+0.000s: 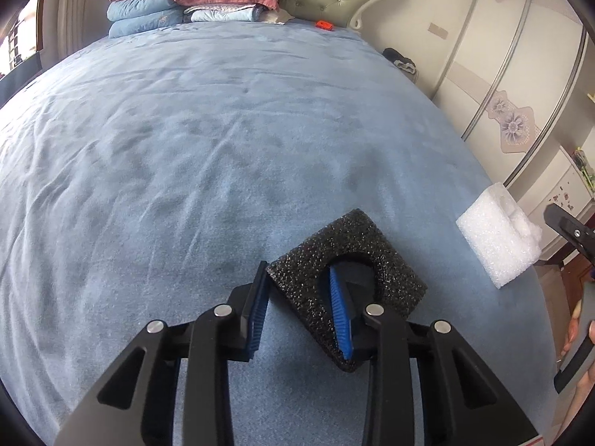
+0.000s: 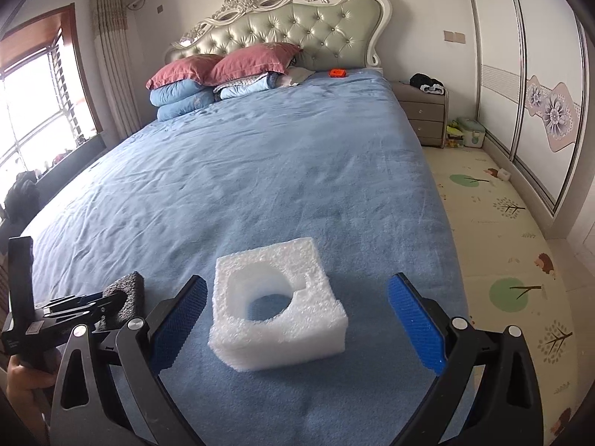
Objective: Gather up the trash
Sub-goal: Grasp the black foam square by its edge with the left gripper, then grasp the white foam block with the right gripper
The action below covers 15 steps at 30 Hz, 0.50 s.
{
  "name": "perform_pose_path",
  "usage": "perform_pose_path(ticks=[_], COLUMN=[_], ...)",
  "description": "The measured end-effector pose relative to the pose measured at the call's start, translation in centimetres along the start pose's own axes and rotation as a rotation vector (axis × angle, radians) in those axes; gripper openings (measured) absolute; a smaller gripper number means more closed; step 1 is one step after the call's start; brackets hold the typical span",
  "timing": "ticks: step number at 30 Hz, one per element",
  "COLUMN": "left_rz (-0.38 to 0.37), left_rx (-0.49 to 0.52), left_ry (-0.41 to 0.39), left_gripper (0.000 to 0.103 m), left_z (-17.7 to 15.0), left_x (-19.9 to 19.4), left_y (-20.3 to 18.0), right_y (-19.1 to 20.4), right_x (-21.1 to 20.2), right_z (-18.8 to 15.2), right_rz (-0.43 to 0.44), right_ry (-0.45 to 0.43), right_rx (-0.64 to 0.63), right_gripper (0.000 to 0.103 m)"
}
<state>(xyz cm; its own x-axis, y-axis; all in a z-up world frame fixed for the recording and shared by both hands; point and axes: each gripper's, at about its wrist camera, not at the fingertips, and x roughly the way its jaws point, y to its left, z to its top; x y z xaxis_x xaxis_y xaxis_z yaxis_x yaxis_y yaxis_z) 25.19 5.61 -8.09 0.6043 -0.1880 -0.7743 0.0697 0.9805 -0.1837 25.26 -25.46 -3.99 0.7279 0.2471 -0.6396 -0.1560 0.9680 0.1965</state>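
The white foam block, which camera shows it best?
The right wrist view: the white foam block lies whole on the blue bedspread, its round cutout visible, between the open right tool's fingers. The left wrist view shows it only sidelong near the right edge, cutout hidden.

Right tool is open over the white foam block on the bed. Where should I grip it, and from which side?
Grip the white foam block across its two outer side walls, coming straight down and forward from the near edge. The right tool already straddles it with jaws wide open, and those flat outer faces look parallel. I'd avoid pinching one wall through the round hole: thin foam there may crush or tear.
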Motion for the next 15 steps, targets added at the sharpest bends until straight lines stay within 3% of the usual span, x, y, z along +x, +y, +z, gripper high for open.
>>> perform_pose_path(ticks=[3, 6, 15], left_rz=[-0.015, -0.034, -0.062], left_rx=[0.025, 0.041, 0.067], left_ry=[-0.008, -0.009, -0.007], left_gripper=[0.032, 0.032, 0.032], left_z=[0.0, 0.0, 0.1], left_x=[-0.2, -0.2, 0.1], left_y=[-0.6, -1.0, -1.7], right_y=[-0.4, -0.9, -1.7], right_x=[1.6, 2.9, 6.3], right_z=[0.7, 0.8, 0.6], right_rz=[-0.002, 0.030, 0.028], right_ry=[0.060, 0.116, 0.281], right_rx=[-0.006, 0.009, 0.029], right_gripper=[0.089, 0.077, 0.072])
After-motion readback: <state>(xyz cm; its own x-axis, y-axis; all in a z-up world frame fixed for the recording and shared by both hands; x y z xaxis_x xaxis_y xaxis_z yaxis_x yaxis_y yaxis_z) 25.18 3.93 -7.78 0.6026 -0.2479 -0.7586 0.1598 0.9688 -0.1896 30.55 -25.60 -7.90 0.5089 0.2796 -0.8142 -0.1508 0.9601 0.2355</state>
